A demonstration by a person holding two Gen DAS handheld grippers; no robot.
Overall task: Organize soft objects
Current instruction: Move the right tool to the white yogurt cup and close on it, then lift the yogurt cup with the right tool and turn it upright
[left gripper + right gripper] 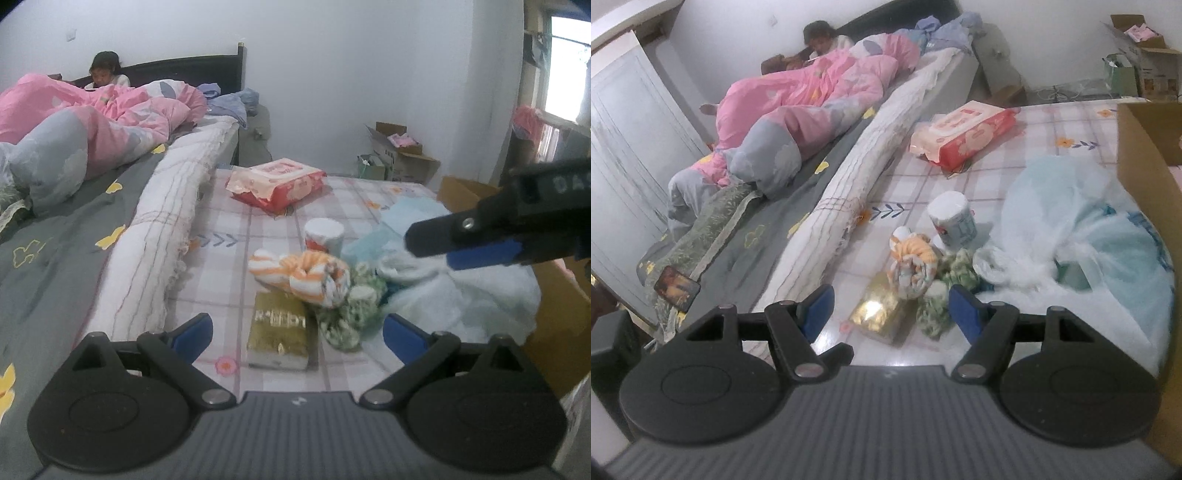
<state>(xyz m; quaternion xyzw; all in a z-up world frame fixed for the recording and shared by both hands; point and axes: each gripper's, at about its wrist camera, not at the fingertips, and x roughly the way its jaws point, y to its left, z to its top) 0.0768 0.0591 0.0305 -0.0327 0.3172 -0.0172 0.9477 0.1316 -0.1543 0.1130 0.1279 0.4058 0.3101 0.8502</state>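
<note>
Both grippers, left gripper (297, 334) and right gripper (888, 308), hover jaws released lower-centre; crowded, the orange-striped rolled cloth (308, 275) could drag the green floral fabric (349, 314).

Checked mattress (258, 221) with wipes pack (277, 182), paper roll (324, 234), striped towel (303, 275), gold box (280, 332).

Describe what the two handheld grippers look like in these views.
Both the left gripper and right gripper have black linkage arms with silver pivot pins, round black discs, a ribbed grey body and blue finger pads. No hands or sleeves show.
</note>
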